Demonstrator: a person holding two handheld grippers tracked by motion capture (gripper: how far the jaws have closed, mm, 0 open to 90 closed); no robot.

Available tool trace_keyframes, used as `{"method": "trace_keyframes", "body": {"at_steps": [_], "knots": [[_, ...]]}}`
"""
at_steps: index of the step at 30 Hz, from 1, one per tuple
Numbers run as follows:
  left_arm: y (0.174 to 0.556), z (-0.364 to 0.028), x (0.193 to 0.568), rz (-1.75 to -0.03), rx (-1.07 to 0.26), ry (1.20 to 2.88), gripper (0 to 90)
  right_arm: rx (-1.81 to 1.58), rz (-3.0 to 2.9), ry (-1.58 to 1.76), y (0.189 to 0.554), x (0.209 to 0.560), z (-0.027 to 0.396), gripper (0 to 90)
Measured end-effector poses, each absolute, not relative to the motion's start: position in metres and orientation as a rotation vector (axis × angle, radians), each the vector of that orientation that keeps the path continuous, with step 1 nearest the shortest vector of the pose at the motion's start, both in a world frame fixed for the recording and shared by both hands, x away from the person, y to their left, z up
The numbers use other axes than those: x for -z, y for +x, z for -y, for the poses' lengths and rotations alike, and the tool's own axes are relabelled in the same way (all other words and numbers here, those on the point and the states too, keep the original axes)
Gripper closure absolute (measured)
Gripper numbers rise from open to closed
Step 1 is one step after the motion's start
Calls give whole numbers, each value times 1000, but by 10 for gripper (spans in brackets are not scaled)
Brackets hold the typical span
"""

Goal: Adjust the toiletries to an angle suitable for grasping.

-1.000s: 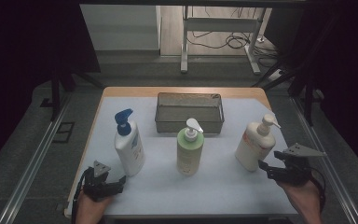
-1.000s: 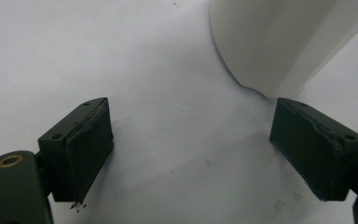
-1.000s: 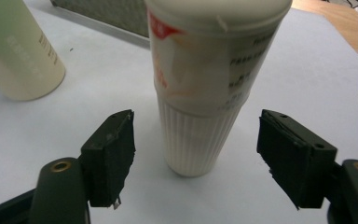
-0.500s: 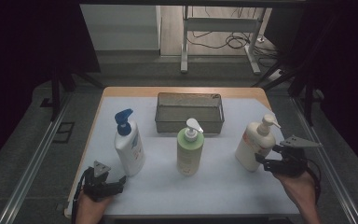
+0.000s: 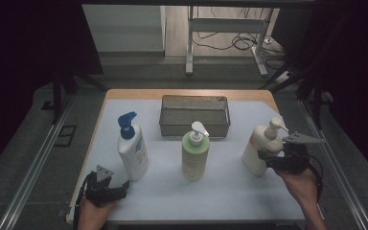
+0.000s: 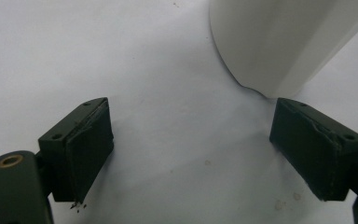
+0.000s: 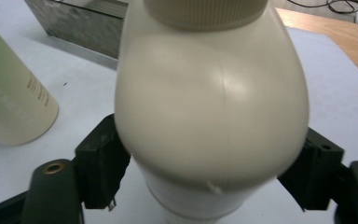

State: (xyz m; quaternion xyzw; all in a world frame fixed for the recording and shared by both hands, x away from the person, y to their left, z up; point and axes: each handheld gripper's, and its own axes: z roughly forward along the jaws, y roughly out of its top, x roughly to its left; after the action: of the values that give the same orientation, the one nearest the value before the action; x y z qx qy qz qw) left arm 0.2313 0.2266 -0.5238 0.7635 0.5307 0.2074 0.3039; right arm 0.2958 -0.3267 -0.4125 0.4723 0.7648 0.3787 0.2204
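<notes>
A cream pump bottle (image 5: 258, 152) (image 7: 209, 93) stands upright at the table's right. My right gripper (image 5: 264, 159) (image 7: 209, 158) reaches it from the right, one black jaw on each side of its body. The jaws have just been closing a little with the bottle between them, and I see no squeeze on it. A white bottle with a blue pump (image 5: 132, 153) (image 6: 279, 42) stands at the left. My left gripper (image 5: 120, 189) (image 6: 191, 149) rests open on the table just in front of that bottle, with nothing between its pads. A green pump bottle (image 5: 195, 155) (image 7: 9, 93) stands mid-table.
A dark wire-mesh basket (image 5: 195, 125) (image 7: 84, 28) sits behind the green bottle. The white mat (image 5: 230, 191) covers a wooden table (image 5: 187, 92) with a metal rail along each side. A desk frame and cables lie on the floor beyond.
My right gripper has moved left, from beside the cream bottle to around it. The bottle stays where it stood. The left gripper has not moved.
</notes>
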Motion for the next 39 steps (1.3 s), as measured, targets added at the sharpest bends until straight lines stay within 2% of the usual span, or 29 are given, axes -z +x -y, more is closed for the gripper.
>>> {"method": "trace_keyframes", "body": {"at_steps": [13,39], "knots": [[231,-227,524,-1406,-549,2023,131,-1011,-2142,1307,304,413,321,339],[231,-227,524,-1407,-548,2024,130,-997,-2203,1283,301,392,320,374]]}}
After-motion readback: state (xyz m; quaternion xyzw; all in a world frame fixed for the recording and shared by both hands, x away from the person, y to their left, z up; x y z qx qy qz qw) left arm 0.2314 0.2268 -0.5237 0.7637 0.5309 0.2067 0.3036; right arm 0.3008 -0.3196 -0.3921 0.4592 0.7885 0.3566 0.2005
